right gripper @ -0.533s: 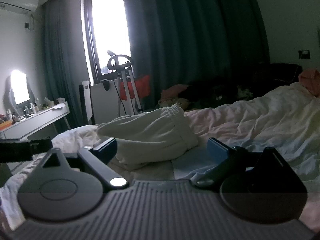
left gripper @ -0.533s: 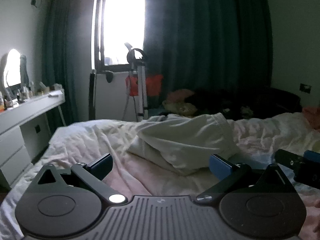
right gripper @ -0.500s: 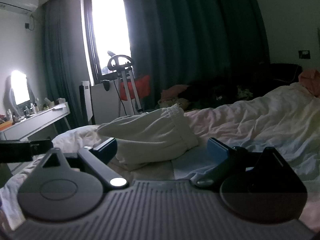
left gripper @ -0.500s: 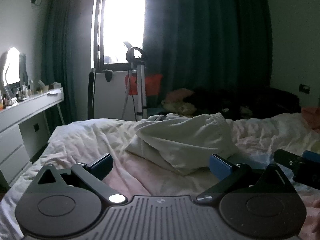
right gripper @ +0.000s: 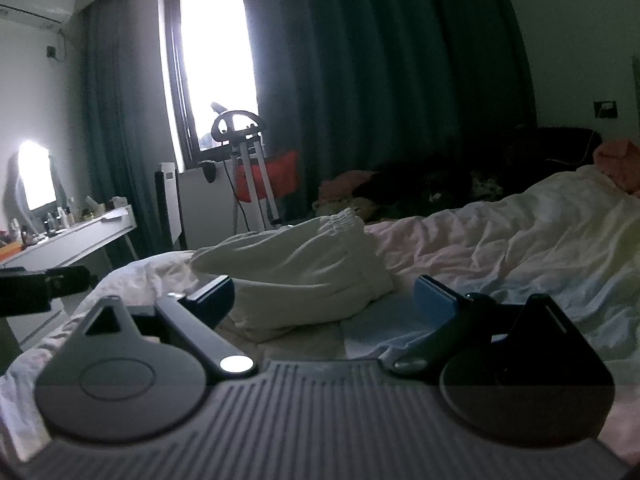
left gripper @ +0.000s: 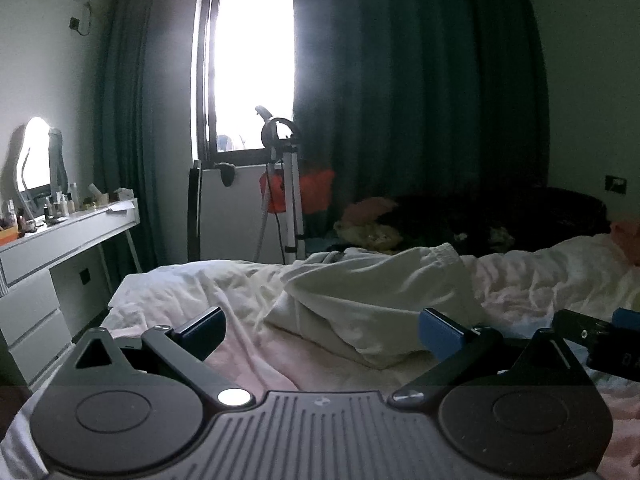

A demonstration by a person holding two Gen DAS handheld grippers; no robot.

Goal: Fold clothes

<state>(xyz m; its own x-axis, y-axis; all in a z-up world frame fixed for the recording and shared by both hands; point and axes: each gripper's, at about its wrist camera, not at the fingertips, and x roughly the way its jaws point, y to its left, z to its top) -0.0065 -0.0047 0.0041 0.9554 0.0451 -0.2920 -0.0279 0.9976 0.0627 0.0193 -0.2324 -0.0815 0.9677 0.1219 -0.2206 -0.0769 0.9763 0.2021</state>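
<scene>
Currently both the left tool [left gripper: 322, 330] and right tool [right gripper: 324, 294] gape wide, empty, before cream trousers [left gripper: 384, 300] bunched mid-bed [left gripper: 180, 292].

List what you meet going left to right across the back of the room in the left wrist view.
Lit mirror → white dresser → bright window → tripod → red item → dark curtain → wall socket.
</scene>
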